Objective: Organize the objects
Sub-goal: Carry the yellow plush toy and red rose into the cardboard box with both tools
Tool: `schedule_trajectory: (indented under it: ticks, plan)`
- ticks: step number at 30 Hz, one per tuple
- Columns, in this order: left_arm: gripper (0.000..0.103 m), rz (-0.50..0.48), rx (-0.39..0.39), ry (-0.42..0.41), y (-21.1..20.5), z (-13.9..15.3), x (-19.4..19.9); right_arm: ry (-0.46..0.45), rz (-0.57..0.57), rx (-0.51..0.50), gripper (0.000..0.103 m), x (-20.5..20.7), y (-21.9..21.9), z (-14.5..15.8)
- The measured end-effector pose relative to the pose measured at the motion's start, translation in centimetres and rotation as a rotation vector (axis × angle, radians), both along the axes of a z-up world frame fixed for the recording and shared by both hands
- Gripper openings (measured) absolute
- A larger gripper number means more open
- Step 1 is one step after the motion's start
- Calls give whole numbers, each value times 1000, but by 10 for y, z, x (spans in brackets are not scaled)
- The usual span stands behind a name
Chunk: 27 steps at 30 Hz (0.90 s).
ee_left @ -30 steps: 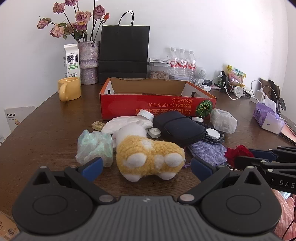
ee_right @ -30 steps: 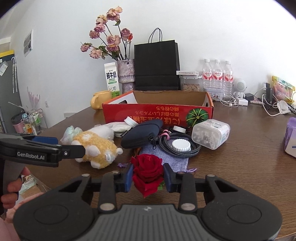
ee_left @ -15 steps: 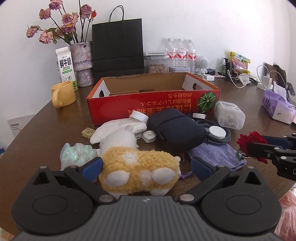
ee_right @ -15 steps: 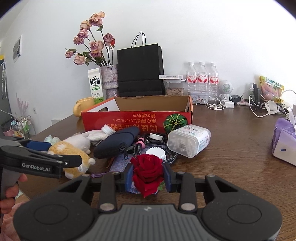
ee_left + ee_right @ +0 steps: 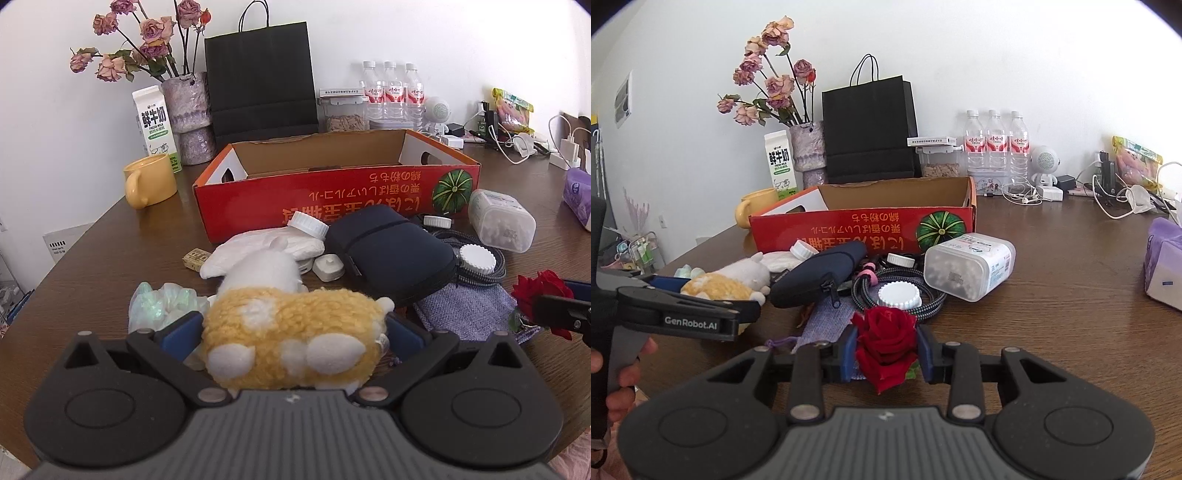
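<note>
Brown desk (image 5: 1071,295): left claw (image 5: 291,332) clamps plush sheep (image 5: 291,332); right claw (image 5: 886,349) grips red rose (image 5: 886,343), box (image 5: 864,229) at 12 o'clock.

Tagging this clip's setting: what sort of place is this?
Probably a home or small office room: a brown wooden table against a white wall, cluttered with a vase of dried roses, a milk carton, water bottles and charger cables.

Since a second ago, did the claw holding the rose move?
Yes. In its own view the red box has slid left and grown larger, so the right gripper with the rose moved rightward and nearer.
</note>
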<state>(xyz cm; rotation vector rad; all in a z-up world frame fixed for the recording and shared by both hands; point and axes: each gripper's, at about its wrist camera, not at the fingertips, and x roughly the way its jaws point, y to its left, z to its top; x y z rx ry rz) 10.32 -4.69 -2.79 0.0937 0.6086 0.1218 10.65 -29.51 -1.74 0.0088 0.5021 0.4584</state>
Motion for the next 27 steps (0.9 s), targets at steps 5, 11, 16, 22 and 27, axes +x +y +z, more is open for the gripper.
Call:
schedule_trajectory:
  ticks: [5, 11, 16, 22, 27]
  plan:
    - [103, -10, -24, 4, 2, -4, 1, 4, -1, 2, 33, 0, 0, -1]
    - [94, -24, -65, -32, 9, -1, -6, 2, -1, -1, 33, 0, 1, -1]
    - [93, -42, -64, -89, 9, 6, -19, -10, -3, -9, 33, -2, 3, 2]
    - [93, -65, -51, -186, 10, 29, -33, -60, 7, -15, 33, -4, 8, 15]
    - [93, -71, -46, -257, 11, 49, -25, -122, 15, -15, 33, 7, 16, 33]
